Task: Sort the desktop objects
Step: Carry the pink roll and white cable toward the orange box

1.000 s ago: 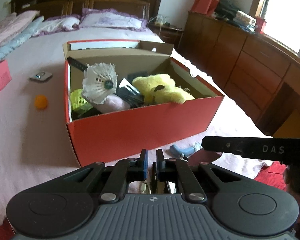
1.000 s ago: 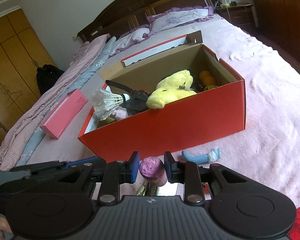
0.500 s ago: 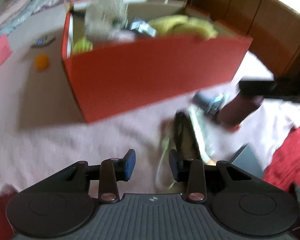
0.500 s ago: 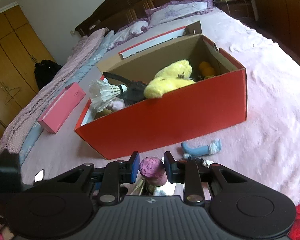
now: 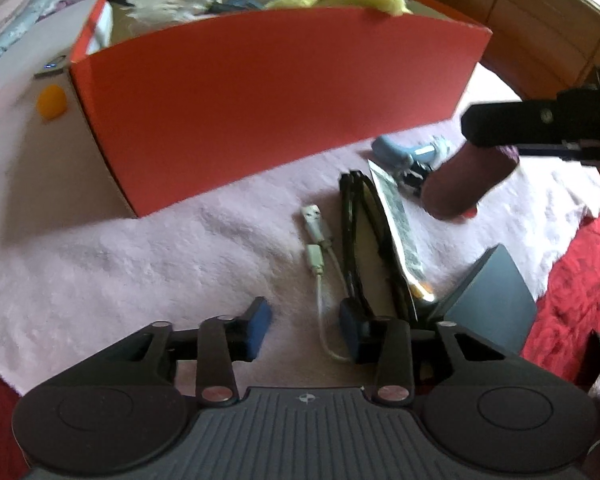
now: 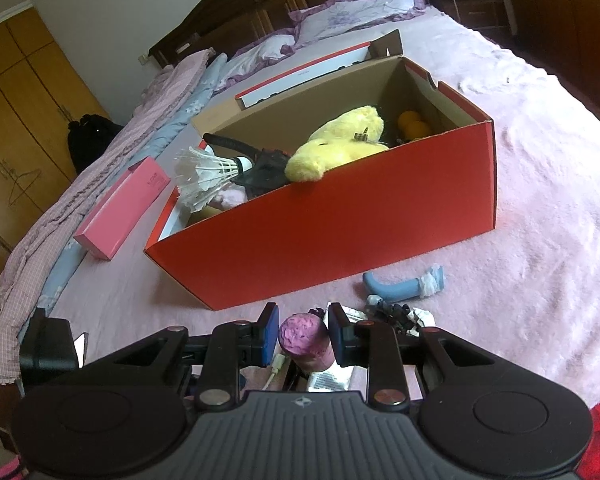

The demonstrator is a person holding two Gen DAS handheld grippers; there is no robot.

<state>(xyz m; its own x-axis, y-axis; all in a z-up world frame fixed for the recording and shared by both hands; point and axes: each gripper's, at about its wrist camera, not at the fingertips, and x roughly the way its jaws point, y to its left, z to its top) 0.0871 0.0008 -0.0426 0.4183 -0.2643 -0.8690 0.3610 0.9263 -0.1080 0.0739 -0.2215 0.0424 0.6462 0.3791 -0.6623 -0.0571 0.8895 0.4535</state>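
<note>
Two tongs work near the red box (image 5: 268, 100): the right tongs (image 6: 303, 336) clamp a purple cork (image 6: 306, 340), while the left tongs (image 5: 303, 326) hang apart over a white cable (image 5: 320, 264) on the bed (image 5: 120, 264).

Open red cardboard box (image 6: 340, 216), frame centre, holds yellow plush toy (image 6: 336, 142), white feather shuttlecock (image 6: 204, 172), orange balls (image 6: 412, 126). Purple-topped cork (image 6: 306, 340) lower centre, clamped. Blue curved handle (image 6: 404, 286), white USB cable (image 5: 318, 248), black folded glasses (image 5: 364, 232) on pink blanket.

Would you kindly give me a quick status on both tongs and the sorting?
Left tongs open, low over white cable. Right tongs shut on purple cork. Red box ahead, path clear.
</note>
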